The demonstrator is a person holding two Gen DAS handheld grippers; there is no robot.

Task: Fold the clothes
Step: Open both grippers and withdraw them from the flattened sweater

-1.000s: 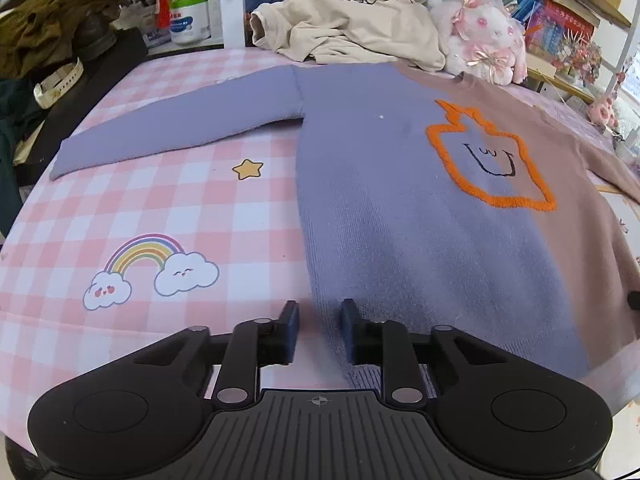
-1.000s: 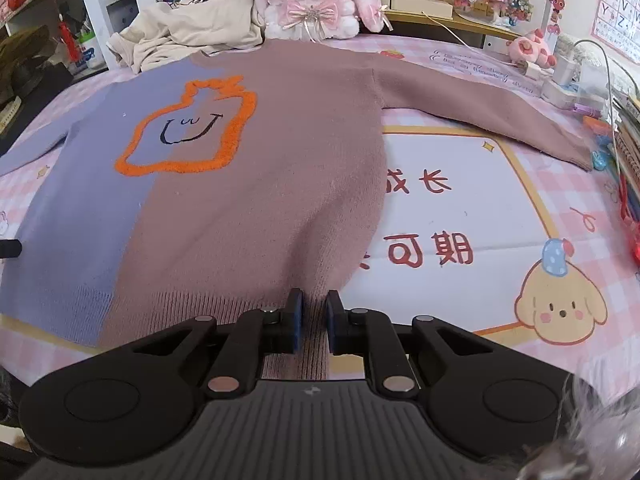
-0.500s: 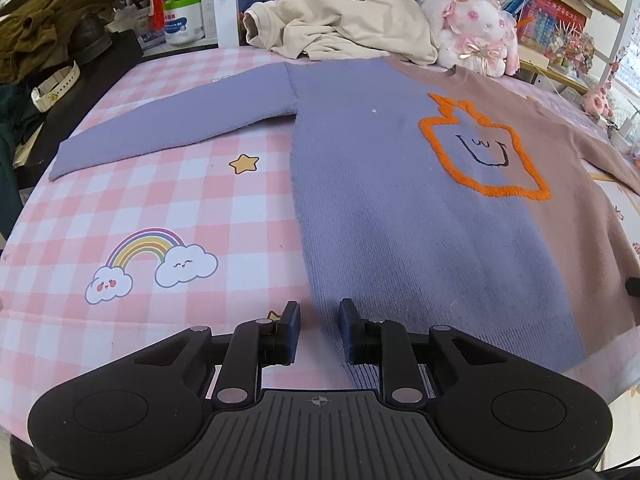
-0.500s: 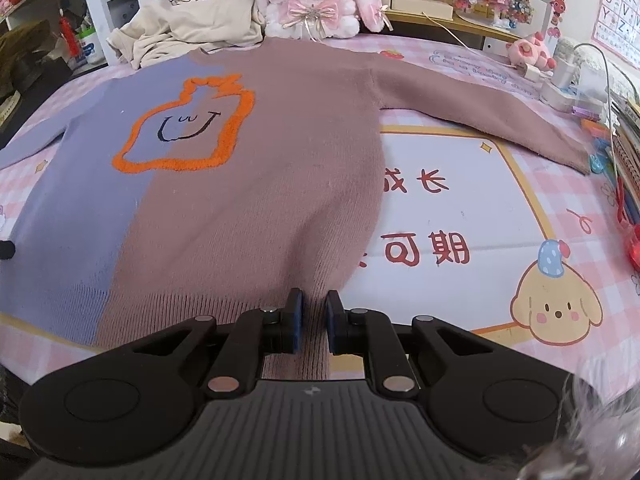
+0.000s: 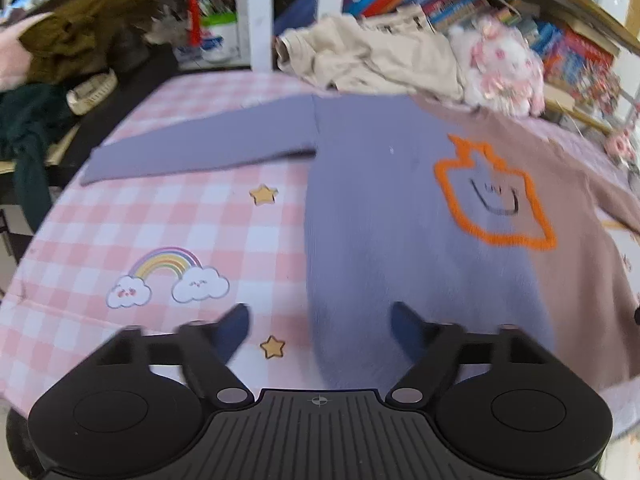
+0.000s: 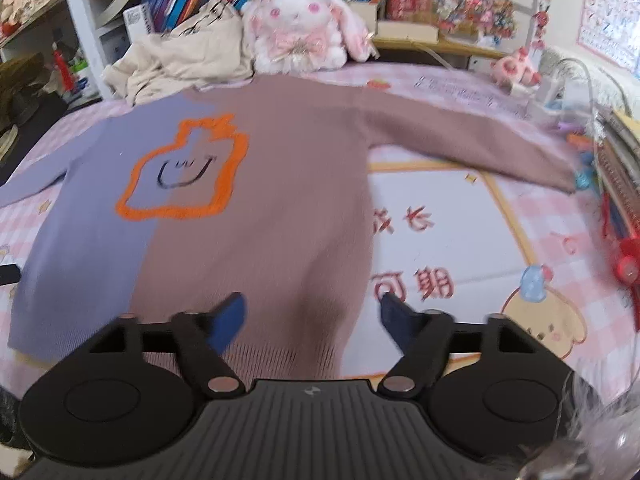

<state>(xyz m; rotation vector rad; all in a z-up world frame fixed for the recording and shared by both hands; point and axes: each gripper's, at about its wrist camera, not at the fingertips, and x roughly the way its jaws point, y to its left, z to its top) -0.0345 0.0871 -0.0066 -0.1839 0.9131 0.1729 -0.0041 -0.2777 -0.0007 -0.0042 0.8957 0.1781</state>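
Observation:
A sweater (image 5: 384, 216) lies flat on the table, front up, half lavender and half brown (image 6: 280, 216), with an orange outlined smiling shape on the chest. Its lavender sleeve (image 5: 192, 152) stretches left; its brown sleeve (image 6: 472, 148) stretches right. My left gripper (image 5: 320, 324) is open above the lavender bottom corner, one finger over the checked cloth, the other over the knit. My right gripper (image 6: 312, 316) is open above the brown bottom hem, with nothing between its fingers.
A cream garment (image 5: 372, 60) is heaped behind the sweater, beside a white plush rabbit (image 6: 300, 36). Bookshelves stand at the back. Dark clothes (image 5: 60, 48) pile at the left. Cables, toys and a red object (image 6: 624, 256) crowd the right edge. The pink checked tablecloth (image 5: 160, 220) lies bare at left.
Both grippers were shut on the sweater's bottom hem; now both have opened wide and let go. The sweater lies flat where it was.

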